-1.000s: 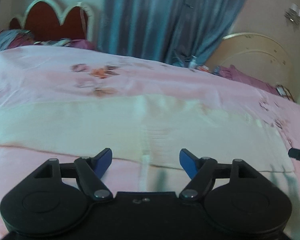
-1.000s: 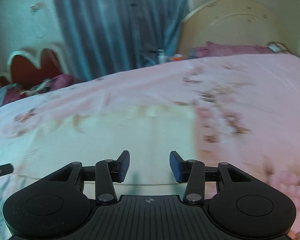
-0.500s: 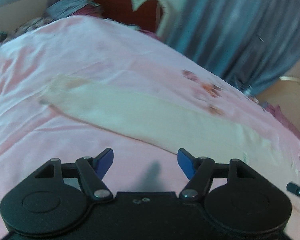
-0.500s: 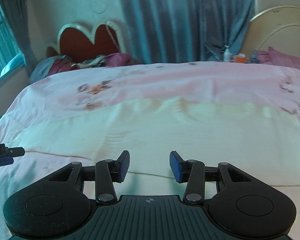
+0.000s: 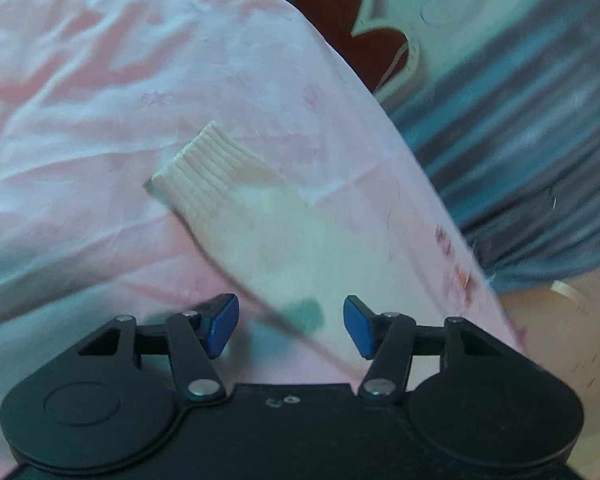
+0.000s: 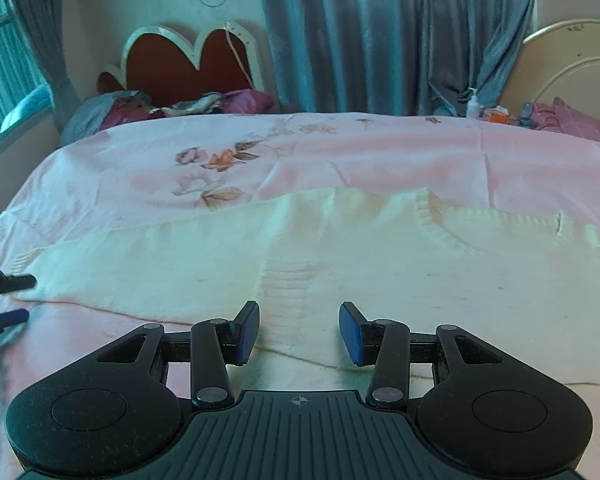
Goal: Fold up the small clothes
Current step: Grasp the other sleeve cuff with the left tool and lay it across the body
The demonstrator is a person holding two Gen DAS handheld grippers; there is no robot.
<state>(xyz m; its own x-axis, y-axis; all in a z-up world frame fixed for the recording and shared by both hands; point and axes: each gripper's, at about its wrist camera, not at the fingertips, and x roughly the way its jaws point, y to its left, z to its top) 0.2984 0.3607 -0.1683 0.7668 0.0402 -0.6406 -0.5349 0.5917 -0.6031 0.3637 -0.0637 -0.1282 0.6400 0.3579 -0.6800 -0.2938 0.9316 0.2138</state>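
No legible brand, label or writing in either view. One cream knit sweater lies flat across the lower middle of the right wrist frame on a pink floral bedsheet; its ribbed cuff sits mid-frame in the left wrist view. Left gripper: blue pads apart, empty, above the sleeve. Right gripper: pads apart, empty, over the sweater's near edge. One red heart-shaped headboard, upper left.

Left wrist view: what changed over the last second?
The left tool swung left along the cream sweater to its ribbed sleeve cuff; the right tool panned left too. Both stayed open, holding nothing; the sweater stayed flat on the pink bedsheet.
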